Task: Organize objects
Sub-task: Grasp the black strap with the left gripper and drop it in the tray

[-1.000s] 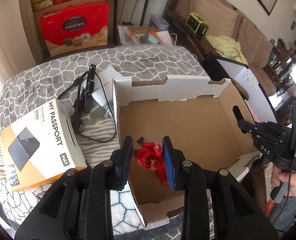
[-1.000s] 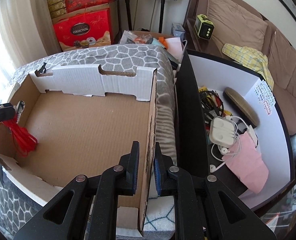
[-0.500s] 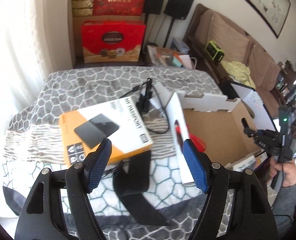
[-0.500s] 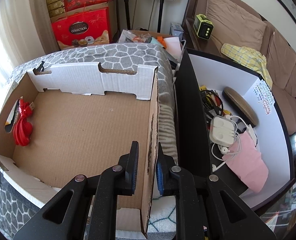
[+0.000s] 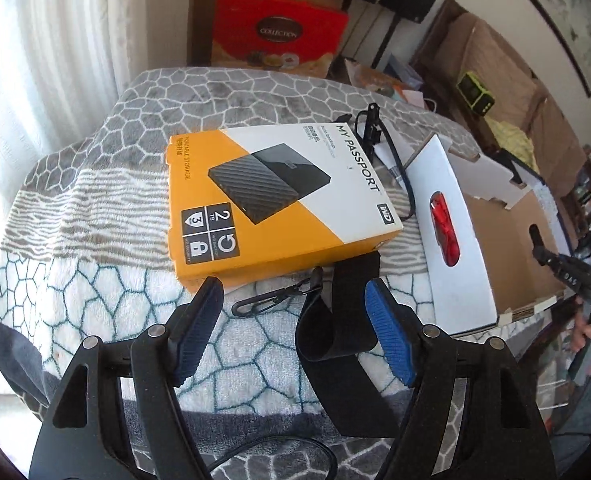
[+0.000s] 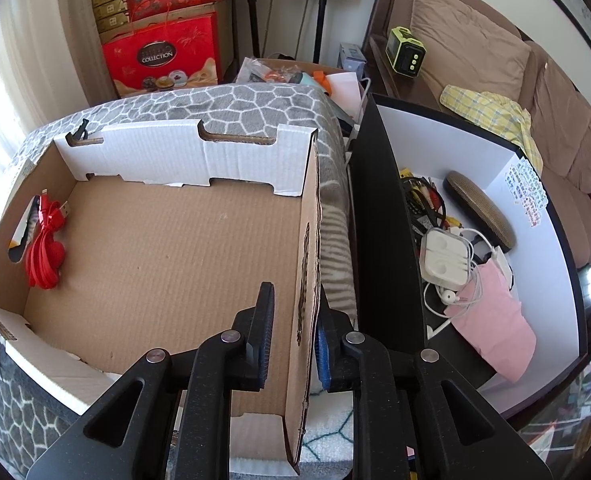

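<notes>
1. Right wrist view showed the cardboard box [image 6: 167,248] on the patterned blanket [image 6: 255,100], its largest item, open-topped.
2. A black-and-white bin [image 6: 379,216] stood just beside the box, holding earphones and cables.
3. The orange hard-drive carton [image 5: 271,200] lay flat on the blanket, near the box's white wall.
4. The right gripper [image 6: 293,344] straddled the box's right wall, jaws narrow, one pad on either side; whether they pressed the cardboard I cannot tell.
5. The left gripper [image 5: 295,328] stood wide open and empty above a black strap [image 5: 343,320], having just opened.
6. The red cable [image 6: 45,248] lay coiled inside the box against its left wall.
</notes>
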Tool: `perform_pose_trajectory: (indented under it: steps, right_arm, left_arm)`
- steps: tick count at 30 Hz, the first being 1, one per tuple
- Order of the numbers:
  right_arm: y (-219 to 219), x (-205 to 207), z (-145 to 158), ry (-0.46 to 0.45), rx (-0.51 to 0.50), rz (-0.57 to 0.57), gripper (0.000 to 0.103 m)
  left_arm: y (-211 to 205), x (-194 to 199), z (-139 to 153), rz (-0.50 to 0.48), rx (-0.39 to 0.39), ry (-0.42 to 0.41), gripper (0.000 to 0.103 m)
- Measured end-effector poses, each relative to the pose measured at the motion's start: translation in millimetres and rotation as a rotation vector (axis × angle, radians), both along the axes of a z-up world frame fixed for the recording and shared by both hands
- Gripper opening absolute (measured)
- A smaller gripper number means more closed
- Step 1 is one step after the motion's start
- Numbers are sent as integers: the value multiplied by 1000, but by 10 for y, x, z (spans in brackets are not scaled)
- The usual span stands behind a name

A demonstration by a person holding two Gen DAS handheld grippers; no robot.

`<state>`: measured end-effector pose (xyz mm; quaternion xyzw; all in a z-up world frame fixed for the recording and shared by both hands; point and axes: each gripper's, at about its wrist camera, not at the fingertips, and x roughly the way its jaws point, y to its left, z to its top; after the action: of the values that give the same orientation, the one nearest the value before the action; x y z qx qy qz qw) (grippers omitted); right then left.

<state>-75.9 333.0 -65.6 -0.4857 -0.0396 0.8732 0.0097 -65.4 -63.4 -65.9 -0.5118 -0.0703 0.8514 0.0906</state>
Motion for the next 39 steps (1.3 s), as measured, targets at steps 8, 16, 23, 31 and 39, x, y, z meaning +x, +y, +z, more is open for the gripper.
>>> perform_pose_trajectory:
  steps: [8,16,23,31,39]
  right_arm:
    - [-3,4,-43,-12,-7,-1,19]
    - [-3,-7,-48,-13,-13,-5,19]
    - [-5,-17,-46,-12,-14,-6,19]
    - [1,-22,-48,-12,-17,-9,19]
    - [-2,-22,-50,-14,-19,-13,20]
  left_arm:
    - [262,-34,-151,-66,-186,6,35]
    - [303,57,7,-108,-146,40,10]
    - [229,168,709,-128,165,116,8]
    - [391,169,1523,-193,352,258,7]
    - [1086,-188,1446,-304,325,174,7]
